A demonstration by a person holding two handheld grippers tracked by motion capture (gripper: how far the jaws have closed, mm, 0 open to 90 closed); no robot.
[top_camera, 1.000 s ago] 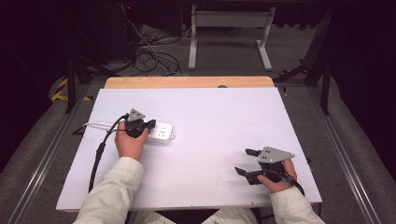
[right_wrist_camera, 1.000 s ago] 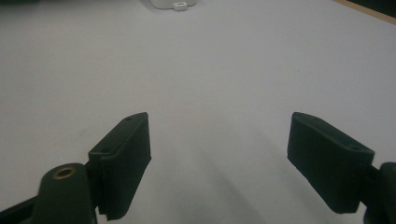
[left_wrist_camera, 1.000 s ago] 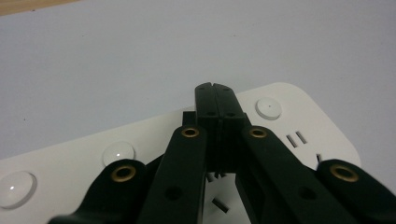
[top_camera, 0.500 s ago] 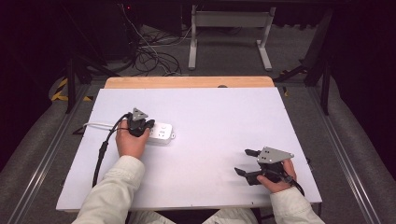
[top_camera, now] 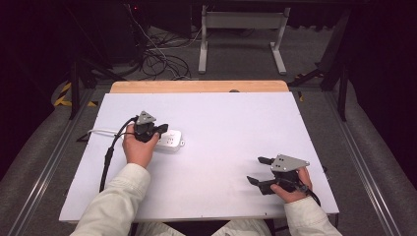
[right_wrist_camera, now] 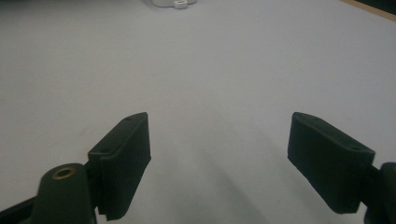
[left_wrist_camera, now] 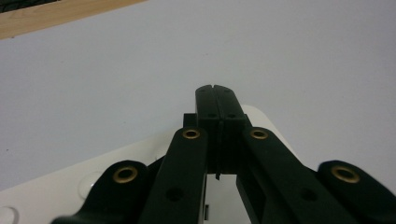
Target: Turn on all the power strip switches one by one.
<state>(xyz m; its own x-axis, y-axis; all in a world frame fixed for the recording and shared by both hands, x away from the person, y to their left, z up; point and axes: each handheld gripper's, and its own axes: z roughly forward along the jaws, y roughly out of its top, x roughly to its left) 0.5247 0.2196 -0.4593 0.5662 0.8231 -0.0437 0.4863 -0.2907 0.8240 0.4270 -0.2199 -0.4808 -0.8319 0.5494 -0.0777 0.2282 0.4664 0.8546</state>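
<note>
Resting over the power strip point(top_camera: 168, 140) at the left of the white tabletop point(top_camera: 226, 128), the left claw point(top_camera: 160, 130) has its jaws pressed together, tips just past the strip's far edge; nothing shows between them. The strip lies flat, its white cord point(top_camera: 101, 132) running off toward the left edge. Well apart from it, at the near right, the right claw point(top_camera: 258, 170) sits low over bare tabletop with its jaws spread wide and holding nothing.

What could go wrong, as I judge it: the strip is light and lies loose, so a push from the closed left claw could slide or turn it rather than work on it, and the cord could drag it back toward the left. The claw's own black cable point(top_camera: 109, 157) trails down the near left and could catch on the tabletop edge.

From above, both hands, the cord and the whole layout are plain, but the jaw gap on the left is too small to read. The left gripper view settles it, showing the tips point(left_wrist_camera: 218, 100) meeting above the strip's rounded white casing point(left_wrist_camera: 70, 186). The right gripper view shows the strip's end point(right_wrist_camera: 170, 3) far off across open surface.
</note>
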